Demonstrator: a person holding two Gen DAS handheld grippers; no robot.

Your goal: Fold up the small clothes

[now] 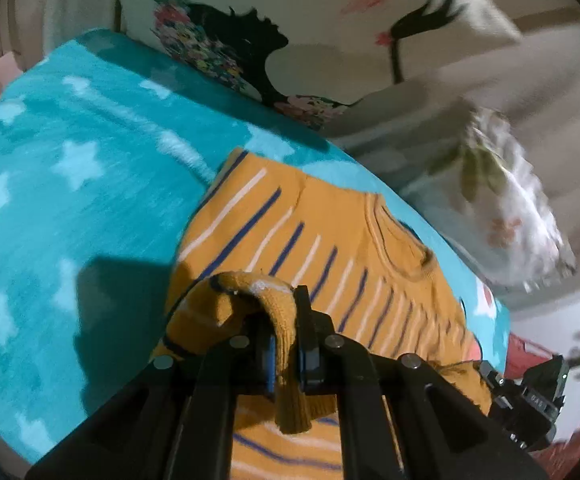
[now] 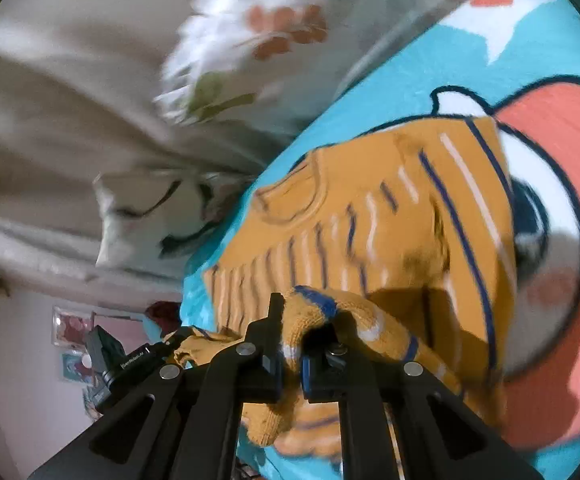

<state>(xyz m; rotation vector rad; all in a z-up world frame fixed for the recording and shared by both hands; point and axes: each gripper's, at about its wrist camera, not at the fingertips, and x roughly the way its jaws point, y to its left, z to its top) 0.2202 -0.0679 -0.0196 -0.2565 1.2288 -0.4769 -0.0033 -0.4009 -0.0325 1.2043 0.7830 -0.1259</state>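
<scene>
A small mustard-yellow knit sweater (image 1: 330, 248) with blue and white stripes lies on a turquoise blanket (image 1: 69, 200), its round collar toward the pillows. My left gripper (image 1: 285, 320) is shut on a bunched fold of the sweater's edge, and the cloth droops down between the fingers. In the right wrist view the same sweater (image 2: 370, 208) spreads ahead, and my right gripper (image 2: 292, 328) is shut on another bunched piece of its striped edge. The other gripper (image 2: 129, 364) shows at the lower left, also holding yellow cloth. Both lifted edges hang above the sweater's body.
The blanket (image 2: 470, 40) bears pale stars and a large orange-and-white fish print. Beyond its far edge lie cream bedding and a floral pillow (image 1: 502, 200), plus a cushion with a dark silhouette print (image 1: 249, 48). A pinkish wall with pictures (image 2: 73, 332) shows beside the bed.
</scene>
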